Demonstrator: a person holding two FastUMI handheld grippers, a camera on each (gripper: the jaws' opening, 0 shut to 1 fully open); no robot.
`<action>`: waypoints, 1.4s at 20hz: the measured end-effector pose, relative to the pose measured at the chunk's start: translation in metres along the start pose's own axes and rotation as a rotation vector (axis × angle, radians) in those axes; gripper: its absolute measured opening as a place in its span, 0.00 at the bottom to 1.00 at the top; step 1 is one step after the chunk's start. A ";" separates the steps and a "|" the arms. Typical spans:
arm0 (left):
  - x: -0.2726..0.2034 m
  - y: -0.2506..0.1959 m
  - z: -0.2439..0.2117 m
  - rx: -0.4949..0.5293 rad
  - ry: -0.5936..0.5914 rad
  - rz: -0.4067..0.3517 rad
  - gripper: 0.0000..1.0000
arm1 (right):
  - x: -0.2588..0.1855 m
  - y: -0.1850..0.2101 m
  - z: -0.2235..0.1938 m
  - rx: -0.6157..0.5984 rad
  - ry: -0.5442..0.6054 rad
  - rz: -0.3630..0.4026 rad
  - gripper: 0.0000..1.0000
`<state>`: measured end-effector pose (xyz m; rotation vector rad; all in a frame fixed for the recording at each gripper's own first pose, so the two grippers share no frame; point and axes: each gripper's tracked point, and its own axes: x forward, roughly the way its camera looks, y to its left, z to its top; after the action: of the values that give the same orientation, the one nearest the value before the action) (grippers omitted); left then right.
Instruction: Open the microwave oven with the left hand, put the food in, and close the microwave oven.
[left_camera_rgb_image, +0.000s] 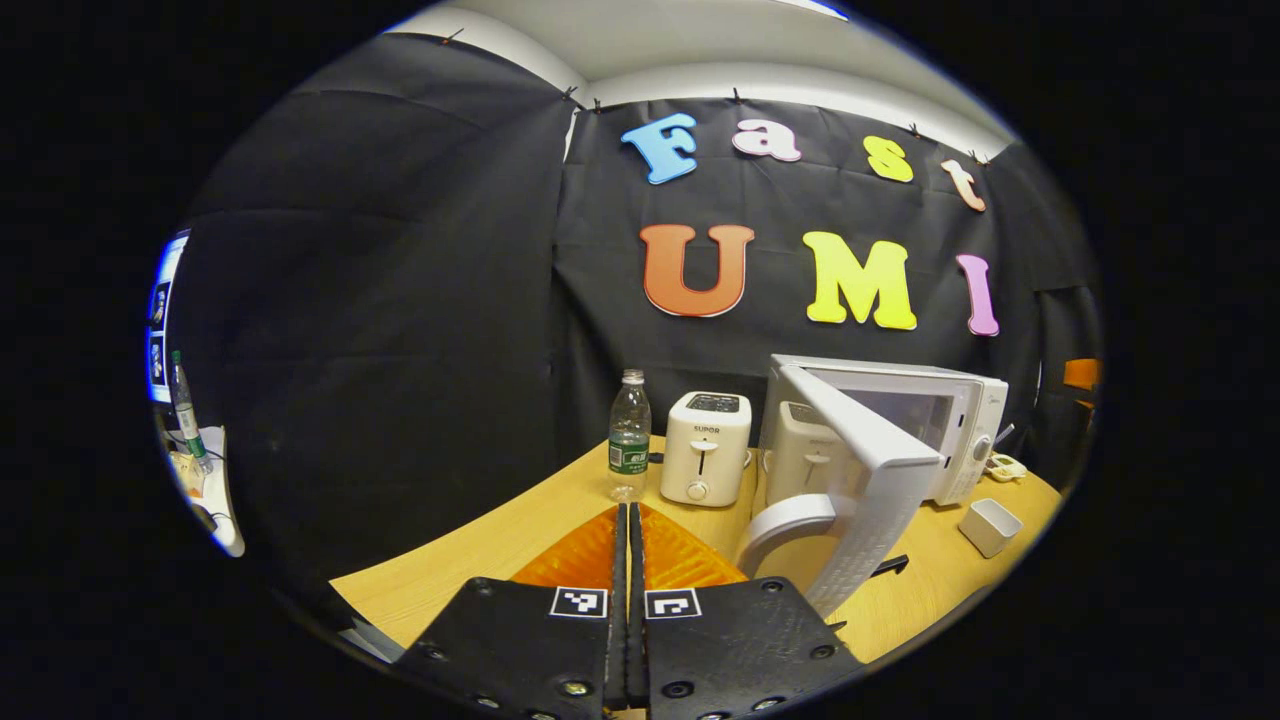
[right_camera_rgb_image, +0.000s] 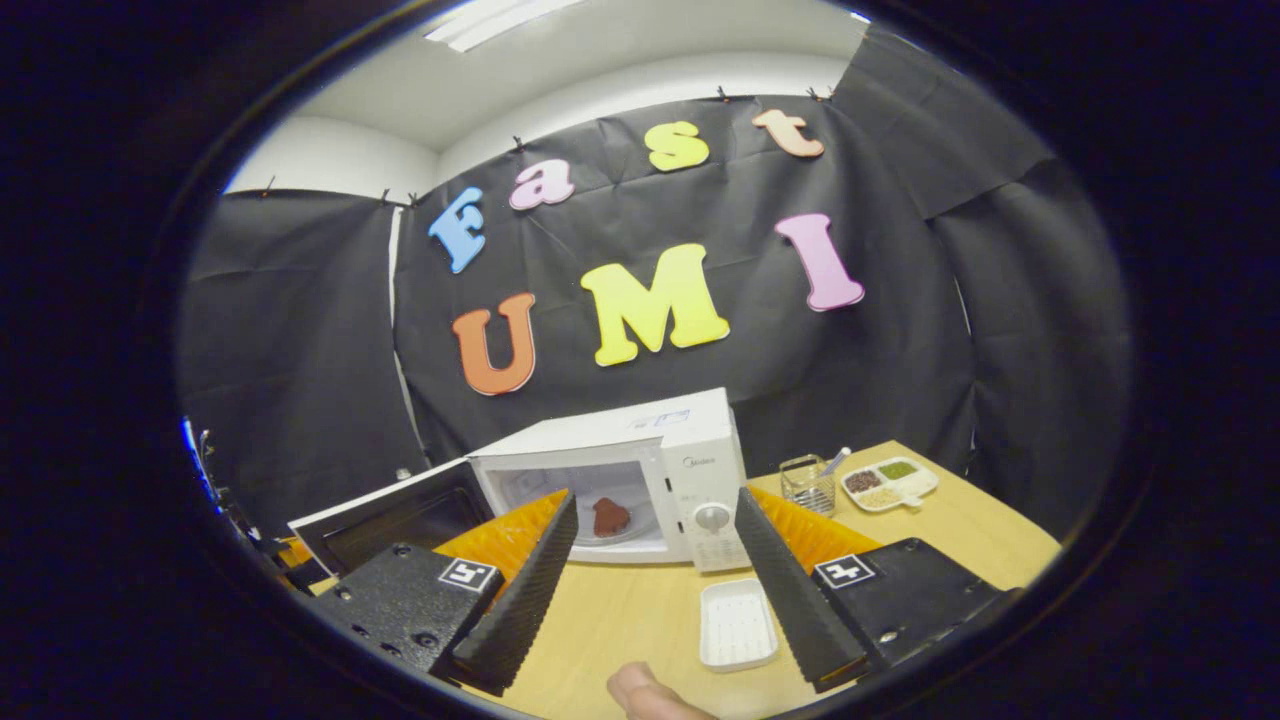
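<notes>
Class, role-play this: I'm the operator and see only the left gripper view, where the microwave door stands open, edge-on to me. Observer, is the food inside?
Observer: Yes. The right gripper view shows a dark lump of food inside the microwave.
Operator: Is anything held over there?
Observer: No. The right gripper is open and empty.
Operator: What lies in front of the oven?
Observer: A white tray, with nothing in it.
</notes>
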<state>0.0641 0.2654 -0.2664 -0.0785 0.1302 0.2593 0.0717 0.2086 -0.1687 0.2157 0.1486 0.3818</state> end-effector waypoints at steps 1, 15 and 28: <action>-0.001 -0.006 -0.001 -0.008 0.003 -0.018 0.00 | -0.007 -0.006 0.004 -0.018 -0.007 -0.012 1.00; -0.019 -0.120 -0.001 0.033 0.022 -0.244 0.00 | -0.078 -0.060 0.094 -0.095 -0.125 -0.097 0.89; 0.011 -0.272 -0.003 0.134 0.018 -0.444 0.00 | -0.101 -0.154 0.158 -0.047 -0.263 -0.196 0.99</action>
<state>0.1454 0.0055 -0.2549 0.0248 0.1447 -0.1936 0.0626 0.0020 -0.0416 0.2011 -0.0982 0.1597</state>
